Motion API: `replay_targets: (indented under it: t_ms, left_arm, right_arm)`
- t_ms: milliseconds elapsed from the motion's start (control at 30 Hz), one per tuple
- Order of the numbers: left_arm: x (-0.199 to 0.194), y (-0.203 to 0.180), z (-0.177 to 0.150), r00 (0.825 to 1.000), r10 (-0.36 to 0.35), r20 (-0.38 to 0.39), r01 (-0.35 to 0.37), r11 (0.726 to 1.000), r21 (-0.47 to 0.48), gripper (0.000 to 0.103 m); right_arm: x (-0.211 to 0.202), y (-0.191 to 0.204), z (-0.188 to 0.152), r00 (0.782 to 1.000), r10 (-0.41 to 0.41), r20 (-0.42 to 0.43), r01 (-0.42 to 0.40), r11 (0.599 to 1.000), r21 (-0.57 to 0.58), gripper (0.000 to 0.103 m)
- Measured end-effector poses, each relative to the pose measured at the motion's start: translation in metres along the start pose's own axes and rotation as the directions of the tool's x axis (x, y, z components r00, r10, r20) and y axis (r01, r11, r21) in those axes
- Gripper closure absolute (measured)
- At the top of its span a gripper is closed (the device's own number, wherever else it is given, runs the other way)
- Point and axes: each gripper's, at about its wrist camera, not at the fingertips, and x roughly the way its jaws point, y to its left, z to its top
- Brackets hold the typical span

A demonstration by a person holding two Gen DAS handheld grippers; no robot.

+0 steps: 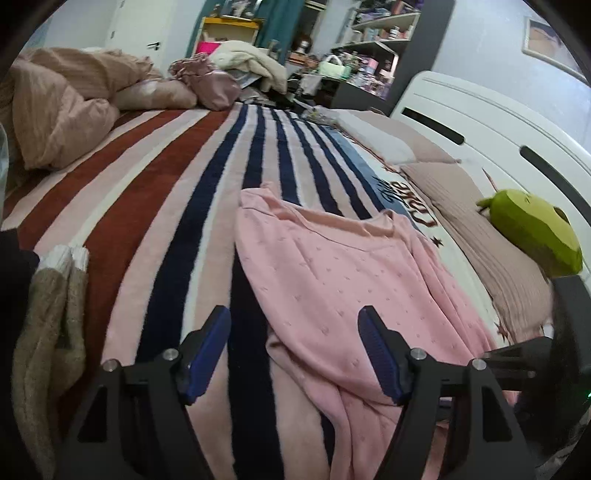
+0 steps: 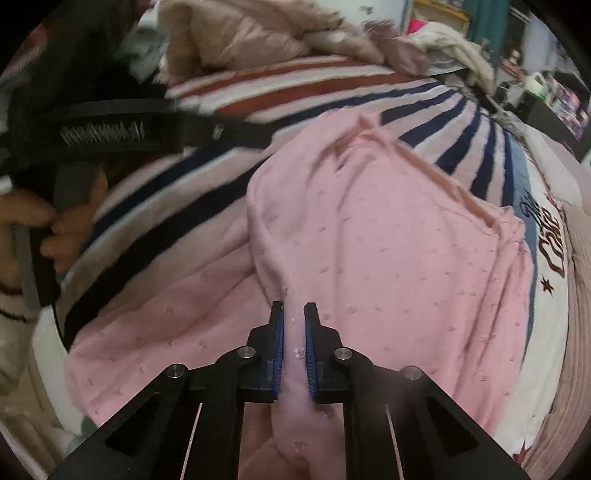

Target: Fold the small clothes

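While a striped blanket (image 1: 155,206) in red, pink, white and navy covers most of the bed (image 1: 480,122), a pink knitted garment (image 1: 332,266) lies spread on it toward the side with the white headboard, its near edge bunched into folds. Beige bedding (image 1: 62,110) is heaped at the far corner of the bed, and cluttered shelves (image 1: 373,33) stand beyond it. Ribbed pink pillows (image 1: 465,221) lie beside the garment along the headboard, with a green plush toy (image 1: 535,232) resting on them. A brown knit piece (image 1: 48,332) with white cuffs sits at the blanket's near left edge, well apart from the garment. The left gripper (image 1: 293,350) hangs over the garment's near edge with its blue pads (image 1: 207,354) wide apart and nothing pinched between them. The right gripper (image 2: 294,350) has its jaws clamped on a raised fold of the pink garment (image 2: 369,240), the cloth squeezed between the blue pads (image 2: 277,354). In the right wrist view, a hand (image 2: 55,229) grips the handle of the left gripper above the blanket.
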Motion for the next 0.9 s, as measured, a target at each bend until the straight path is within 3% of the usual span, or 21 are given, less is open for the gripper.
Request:
replay_targets:
  t_ms: [133, 267, 400, 500, 567, 600, 633, 733, 800, 867, 900]
  left_arm:
    - [0.01, 0.002, 0.006, 0.995, 0.1, 0.027, -0.099, 0.994, -0.049, 0.035]
    - [0.024, 0.004, 0.013, 0.999, 0.053, 0.002, -0.053, 0.995, -0.08, 0.035]
    - [0.04, -0.004, 0.022, 0.997, 0.061, -0.041, -0.062, 0.998, -0.007, 0.035]
    - [0.054, -0.001, 0.026, 0.994, 0.079, -0.082, -0.079, 0.997, -0.006, 0.037]
    - [0.064, 0.006, 0.031, 0.994, 0.026, -0.109, -0.029, 0.999, -0.032, 0.042]
    - [0.069, 0.009, 0.034, 0.992, 0.02, -0.124, -0.026, 0.999, -0.048, 0.047]
    - [0.073, 0.011, 0.037, 0.991, 0.02, -0.131, -0.027, 0.998, -0.055, 0.05]
    - [0.085, 0.012, 0.045, 0.987, 0.003, -0.159, -0.011, 0.999, -0.048, 0.069]
    - [0.094, 0.01, 0.05, 0.983, 0.019, -0.183, -0.025, 0.999, -0.035, 0.1]
    - [0.095, 0.008, 0.053, 0.983, 0.02, -0.181, -0.026, 0.999, -0.033, 0.102]
    - [0.091, 0.004, 0.056, 0.988, 0.037, -0.153, -0.041, 0.999, -0.021, 0.102]
  right_arm:
    - [-0.007, -0.029, -0.005, 1.0, -0.023, 0.006, 0.023, 0.999, 0.05, 0.1]
    - [0.0, -0.061, -0.016, 1.0, -0.013, -0.017, 0.016, 0.987, 0.161, 0.101]
    - [0.008, -0.074, -0.031, 0.998, -0.029, -0.063, 0.04, 0.983, 0.179, 0.102]
    - [-0.002, -0.074, -0.023, 0.999, 0.033, -0.006, -0.031, 0.983, 0.183, 0.098]
    - [-0.008, -0.069, -0.006, 0.994, 0.1, 0.054, -0.107, 0.982, 0.153, 0.08]
    - [-0.01, -0.063, 0.004, 0.989, 0.13, 0.075, -0.139, 0.982, 0.13, 0.054]
    - [-0.009, -0.057, 0.013, 0.985, 0.147, 0.086, -0.156, 0.982, 0.105, 0.04]
    - [0.012, -0.038, 0.041, 0.985, 0.16, 0.059, -0.163, 0.986, 0.035, 0.042]
    - [0.035, -0.034, 0.053, 0.986, 0.163, 0.023, -0.163, 0.986, 0.027, 0.042]
    - [0.05, -0.033, 0.058, 0.991, 0.135, 0.002, -0.135, 0.991, 0.016, 0.071]
    - [0.054, -0.034, 0.059, 0.992, 0.129, 0.001, -0.129, 0.992, 0.016, 0.1]
